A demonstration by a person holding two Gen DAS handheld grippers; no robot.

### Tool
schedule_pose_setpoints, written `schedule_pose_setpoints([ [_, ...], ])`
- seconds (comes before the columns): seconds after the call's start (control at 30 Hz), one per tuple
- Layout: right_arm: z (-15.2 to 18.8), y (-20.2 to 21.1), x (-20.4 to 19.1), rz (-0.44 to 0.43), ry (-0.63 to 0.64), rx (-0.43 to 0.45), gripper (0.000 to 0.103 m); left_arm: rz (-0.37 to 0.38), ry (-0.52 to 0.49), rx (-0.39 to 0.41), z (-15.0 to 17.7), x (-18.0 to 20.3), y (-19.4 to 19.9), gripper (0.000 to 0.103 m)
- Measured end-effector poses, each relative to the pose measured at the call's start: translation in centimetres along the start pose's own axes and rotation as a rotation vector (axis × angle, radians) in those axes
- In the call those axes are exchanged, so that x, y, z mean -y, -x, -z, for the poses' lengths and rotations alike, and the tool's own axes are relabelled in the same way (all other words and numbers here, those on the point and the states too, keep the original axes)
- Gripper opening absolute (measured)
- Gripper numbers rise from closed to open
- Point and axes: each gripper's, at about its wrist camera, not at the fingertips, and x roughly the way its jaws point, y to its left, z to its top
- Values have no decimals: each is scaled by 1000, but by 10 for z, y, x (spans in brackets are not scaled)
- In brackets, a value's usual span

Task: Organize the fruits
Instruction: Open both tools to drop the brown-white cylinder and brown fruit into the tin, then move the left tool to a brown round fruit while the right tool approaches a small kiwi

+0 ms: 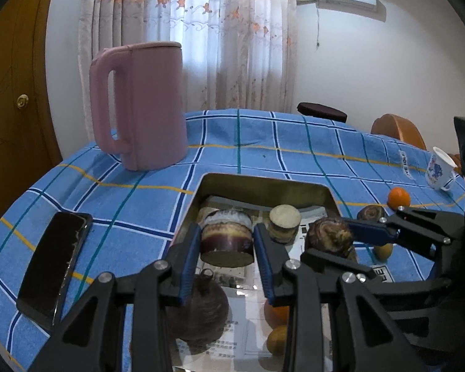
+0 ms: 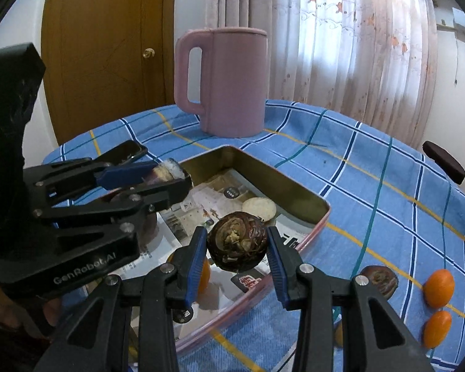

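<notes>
My left gripper (image 1: 227, 238) is shut on a short purple sugarcane piece (image 1: 226, 245), held over a metal tin (image 1: 263, 186) lined with newspaper. In the right wrist view, my right gripper (image 2: 237, 239) is shut on a brown water chestnut (image 2: 237, 241) above the tin's near side (image 2: 294, 192). The left gripper (image 2: 167, 176) shows there at the left, and the right gripper (image 1: 341, 238) shows at the right of the left wrist view. Inside the tin lie another cane piece (image 2: 259, 207), a big dark round bulb (image 1: 198, 307) and small oranges (image 1: 277, 313).
A pink kettle (image 1: 145, 105) stands behind the tin and a black phone (image 1: 52, 263) lies to its left. On the blue checked cloth to the right lie two kumquats (image 2: 438, 288), a water chestnut (image 2: 379, 280) and a white mug (image 1: 438, 169).
</notes>
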Motion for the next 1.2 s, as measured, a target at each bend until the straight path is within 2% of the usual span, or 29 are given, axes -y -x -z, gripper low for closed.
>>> schedule_pose_setpoints([
  [0.2, 2, -3, -4, -36, 4, -15, 41, -4, -13, 5, 0, 3, 2, 38],
  [0.27, 2, -3, -6, -34, 14, -15, 45, -5, -13, 5, 0, 3, 2, 38],
  [0.33, 2, -1, -8, -22, 22, -9, 49, -9, -11, 6, 0, 2, 2, 45],
  [0.4, 3, 1, -7, -23, 16, -3, 53, -20, -9, 15, 0, 2, 4, 67],
  [0.5, 4, 5, -6, -11, 14, 10, 54, -26, -13, 41, -1, 3, 12, 77],
  [0.63, 7, 20, -5, 9, 7, 42, 54, -21, 5, 71, -5, 0, 23, 78],
  [0.77, 16, 54, 9, 68, -2, 100, 55, -41, 52, 125, -8, -9, 38, 99],
  [0.87, 33, 80, 38, 136, -59, 114, 56, -20, 75, 135, -8, -8, 40, 99],
  [1.03, 57, 92, 80, 230, -150, 56, 57, 11, 58, 115, -4, 7, 34, 99],
  [1.2, 60, 79, 96, 186, -218, 25, 57, 24, 25, 98, -1, 23, 31, 99],
])
